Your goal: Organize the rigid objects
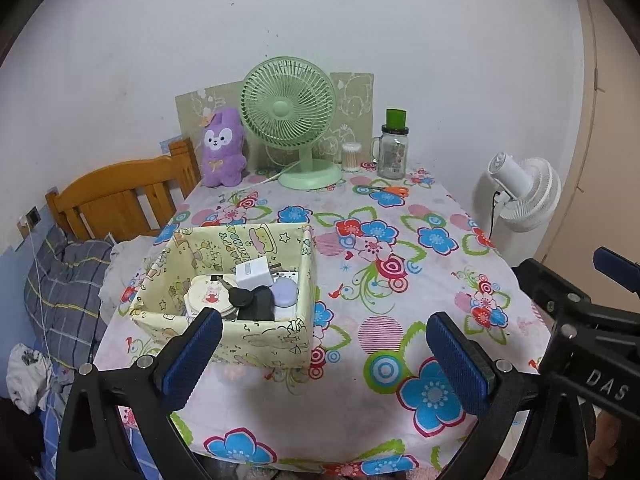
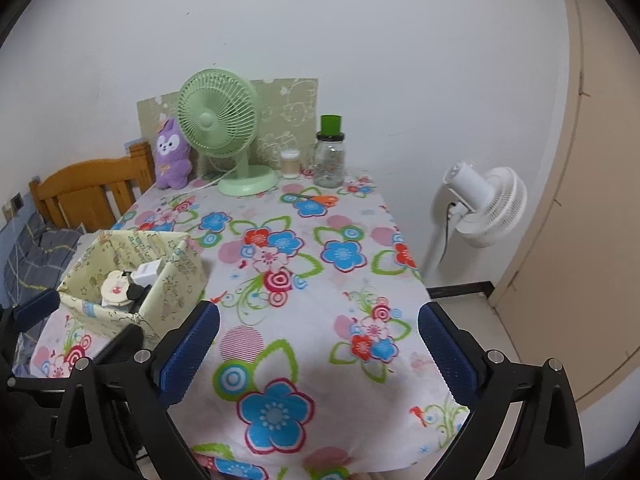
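A pale yellow fabric storage box (image 1: 276, 342) sits on the left of the flowered table; it also shows in the right wrist view (image 2: 184, 276). Inside lie a white charger cube (image 1: 254, 274), a round cream case (image 1: 208, 294), a black key fob (image 1: 256, 304) and a lilac round case (image 1: 285, 291). My left gripper (image 1: 324, 356) is open and empty, held above the table's near edge just right of the box. My right gripper (image 2: 318, 354) is open and empty above the near middle of the table.
At the back stand a green desk fan (image 1: 289, 120), a purple plush (image 1: 222, 146), a cotton swab tub (image 1: 351, 157) and a glass jar with a green lid (image 1: 393, 148). Orange scissors (image 1: 384, 190) lie nearby. A white floor fan (image 2: 484, 204) stands right; a wooden bed (image 1: 116, 196) left.
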`<action>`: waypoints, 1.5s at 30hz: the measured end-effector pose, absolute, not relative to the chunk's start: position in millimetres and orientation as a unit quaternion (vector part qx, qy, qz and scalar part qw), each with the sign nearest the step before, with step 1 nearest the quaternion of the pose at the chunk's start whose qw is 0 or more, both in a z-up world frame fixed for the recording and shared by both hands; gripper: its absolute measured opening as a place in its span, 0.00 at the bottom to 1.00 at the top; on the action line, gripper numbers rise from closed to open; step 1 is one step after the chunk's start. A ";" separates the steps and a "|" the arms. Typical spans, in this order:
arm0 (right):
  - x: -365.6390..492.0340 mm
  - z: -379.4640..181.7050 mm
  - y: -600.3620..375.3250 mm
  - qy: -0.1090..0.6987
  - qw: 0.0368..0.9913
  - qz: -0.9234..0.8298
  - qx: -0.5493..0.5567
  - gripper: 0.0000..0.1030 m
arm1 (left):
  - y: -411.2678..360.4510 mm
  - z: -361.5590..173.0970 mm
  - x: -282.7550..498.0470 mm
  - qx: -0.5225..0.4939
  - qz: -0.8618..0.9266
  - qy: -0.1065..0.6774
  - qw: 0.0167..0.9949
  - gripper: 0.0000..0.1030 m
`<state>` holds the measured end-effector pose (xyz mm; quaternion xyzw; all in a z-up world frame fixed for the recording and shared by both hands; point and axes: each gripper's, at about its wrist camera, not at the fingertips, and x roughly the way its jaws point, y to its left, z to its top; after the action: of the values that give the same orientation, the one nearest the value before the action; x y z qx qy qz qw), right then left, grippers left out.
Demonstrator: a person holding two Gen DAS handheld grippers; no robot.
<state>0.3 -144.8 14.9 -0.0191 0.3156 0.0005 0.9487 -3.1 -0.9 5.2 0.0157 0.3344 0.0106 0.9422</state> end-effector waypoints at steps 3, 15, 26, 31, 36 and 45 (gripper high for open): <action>-4.5 16.1 -150.0 0.314 0.949 -0.005 -0.017 0.98 | -0.4 7.8 -7.9 0.022 0.012 0.329 0.944 1.00; -19.9 19.2 -155.2 0.296 0.955 -0.014 -0.013 0.98 | 16.3 14.9 -16.7 0.022 0.026 0.315 0.949 1.00; -23.6 14.9 -145.4 0.291 0.956 -0.006 -0.019 0.99 | 18.1 19.8 -20.8 0.015 0.012 0.298 0.954 1.00; -23.9 15.0 -145.9 0.288 0.957 -0.007 -0.015 0.99 | 14.5 19.0 -21.3 0.024 0.017 0.297 0.954 1.00; -23.3 15.1 -149.2 0.289 0.957 -0.009 -0.009 0.99 | 13.2 18.9 -21.1 0.027 0.011 0.295 0.955 1.00; -22.9 15.0 -150.1 0.290 0.957 -0.010 -0.009 0.99 | 16.3 16.0 -18.5 0.024 0.009 0.301 0.953 1.00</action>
<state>-22.9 -150.1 15.0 -0.0090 0.2901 -0.0096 0.9569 -18.5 16.3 16.0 0.0241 0.3006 0.0094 0.9534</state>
